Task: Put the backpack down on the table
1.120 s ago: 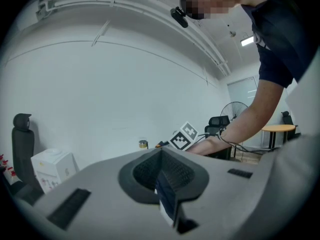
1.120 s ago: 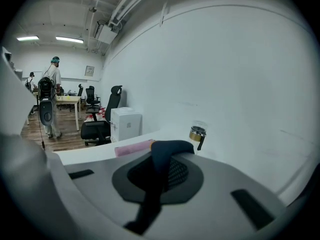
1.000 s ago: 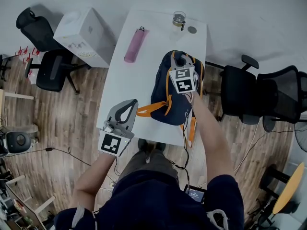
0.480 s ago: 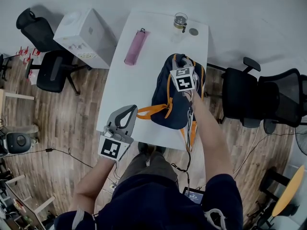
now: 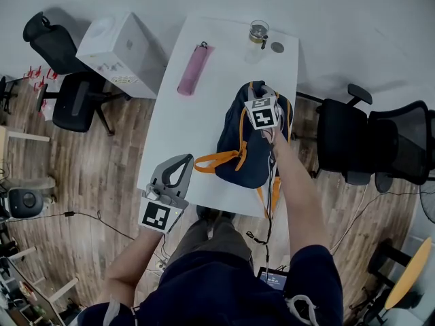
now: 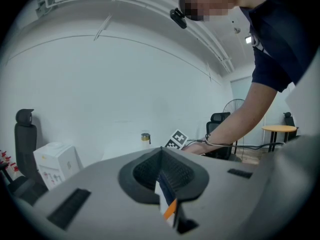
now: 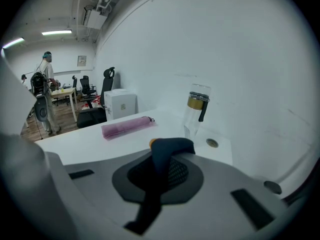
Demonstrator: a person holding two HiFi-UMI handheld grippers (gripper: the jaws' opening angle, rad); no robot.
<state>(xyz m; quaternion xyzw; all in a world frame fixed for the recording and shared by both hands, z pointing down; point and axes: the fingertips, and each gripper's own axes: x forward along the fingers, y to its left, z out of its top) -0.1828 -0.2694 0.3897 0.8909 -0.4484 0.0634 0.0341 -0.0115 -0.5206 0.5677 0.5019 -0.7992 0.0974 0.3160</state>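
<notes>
A navy backpack [image 5: 248, 148] with orange trim lies on the white table [image 5: 194, 124], toward its right side. Its orange straps [image 5: 272, 190] hang over the near edge. My right gripper [image 5: 262, 94] is over the backpack's top end, shut on the navy top handle [image 7: 165, 151], which passes up between the jaws. My left gripper [image 5: 181, 161] hovers at the table's near left corner, apart from the bag. It is shut with nothing held, and a sliver of the backpack [image 6: 165, 196] shows through the slit between its jaws.
A pink pouch [image 5: 192, 68] lies at the table's far left. A glass bottle [image 5: 257, 31] and a small round disc [image 5: 276, 47] stand at the far end. A white box [image 5: 119, 49] and a black chair [image 5: 68, 100] are at the left. Black chairs [image 5: 380, 141] crowd the right.
My right gripper has sunk toward the table with the backpack's handle in it, and the bag has settled lower and flatter. The left gripper has hardly moved.
</notes>
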